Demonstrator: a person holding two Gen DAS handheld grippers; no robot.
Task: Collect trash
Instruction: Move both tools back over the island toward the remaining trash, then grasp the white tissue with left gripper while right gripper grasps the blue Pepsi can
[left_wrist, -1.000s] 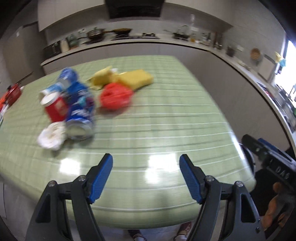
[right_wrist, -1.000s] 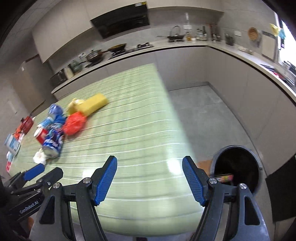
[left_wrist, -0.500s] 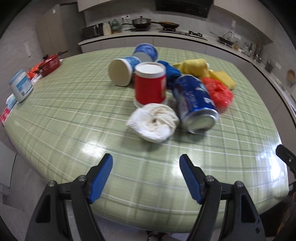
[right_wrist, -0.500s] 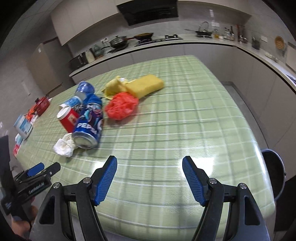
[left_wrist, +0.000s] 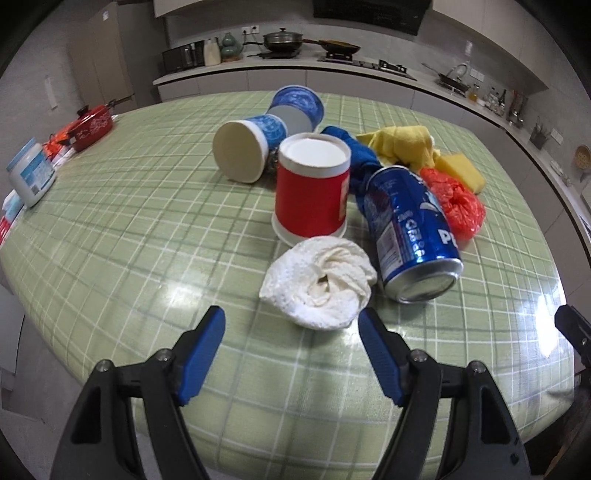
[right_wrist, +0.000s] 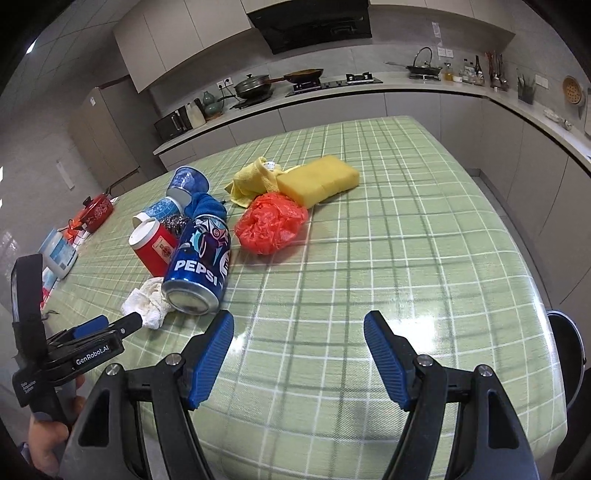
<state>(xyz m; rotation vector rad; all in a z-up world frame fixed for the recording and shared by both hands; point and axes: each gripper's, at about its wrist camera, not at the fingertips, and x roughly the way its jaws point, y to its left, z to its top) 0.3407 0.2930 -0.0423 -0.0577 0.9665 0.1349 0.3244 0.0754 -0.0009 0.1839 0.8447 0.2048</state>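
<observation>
Spreading wide and empty, the left gripper (left_wrist: 291, 328) hovers just before a crumpled white tissue (left_wrist: 319, 282) on the checked table (left_wrist: 129, 221); beyond, a Pepsi can (left_wrist: 412, 230) lies sideways, base nearest. The right gripper (right_wrist: 299, 332) gapes empty too.

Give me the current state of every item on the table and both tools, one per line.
left tool: open, empty, just short of the tissue
right tool: open, empty
crumpled tissue: balled up, against the can
Pepsi can: on its side
red cup: upside down
blue cup: on its side
second blue cup: tipped over
red plastic bag: scrunched
yellow cloth: crumpled
yellow sponge: lying flat
</observation>
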